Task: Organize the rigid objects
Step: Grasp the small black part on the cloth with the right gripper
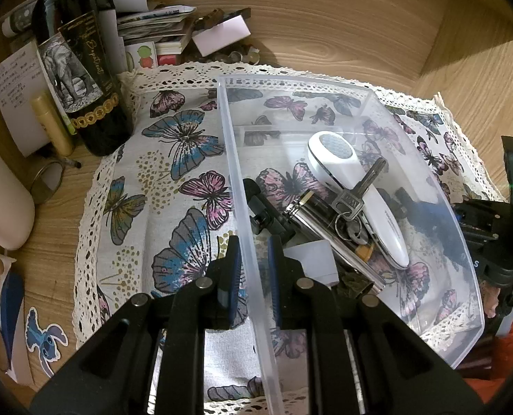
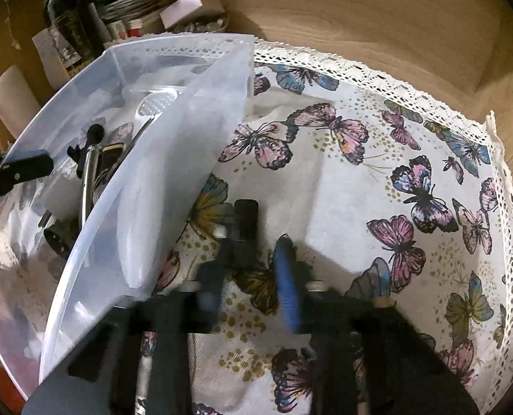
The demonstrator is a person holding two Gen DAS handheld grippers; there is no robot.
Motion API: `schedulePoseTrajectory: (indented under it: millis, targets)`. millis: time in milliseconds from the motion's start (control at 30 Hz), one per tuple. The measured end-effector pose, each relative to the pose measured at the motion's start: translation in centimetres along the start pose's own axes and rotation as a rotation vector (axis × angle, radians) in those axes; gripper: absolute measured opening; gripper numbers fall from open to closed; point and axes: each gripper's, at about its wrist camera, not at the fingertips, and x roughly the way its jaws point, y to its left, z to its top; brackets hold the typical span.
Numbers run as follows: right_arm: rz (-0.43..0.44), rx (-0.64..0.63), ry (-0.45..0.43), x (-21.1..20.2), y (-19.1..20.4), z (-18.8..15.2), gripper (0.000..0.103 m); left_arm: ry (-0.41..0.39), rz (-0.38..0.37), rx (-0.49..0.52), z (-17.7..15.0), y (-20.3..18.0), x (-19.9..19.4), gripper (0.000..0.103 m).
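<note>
Wood-grain desk under a butterfly cloth (image 1: 173, 180). Left gripper (image 1: 253, 273) pinches the clear bin's (image 1: 457, 228) near wall; right gripper (image 2: 253, 276), spread and seemingly empty, hovers near a dark object (image 2: 246, 218) at twelve o'clock, blurred. Next: grasp it, drop it in the bin.

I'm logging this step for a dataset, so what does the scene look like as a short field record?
container: clear plastic bin on the butterfly cloth
contents: white handheld device, keys, metal cylinder, other dark items
left claw: fingers straddle the bin's near wall, contact unclear
right claw: over the cloth beside the bin, blurred, a dark item near its tips
background: wine bottle, paper stack
</note>
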Motion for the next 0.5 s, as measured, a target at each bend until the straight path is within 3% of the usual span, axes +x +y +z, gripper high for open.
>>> schedulePoseTrajectory:
  millis: [133,500]
  targets:
    - [-0.037,0.004,-0.026,-0.5,-0.1,-0.1,0.014,0.001,0.002,0.004,0.0,0.1,0.0,0.014]
    - [-0.034,0.043,-0.157,-4.7,-0.6,1.9,0.014,0.000,0.001,0.001,0.0,0.0,0.0,0.014]
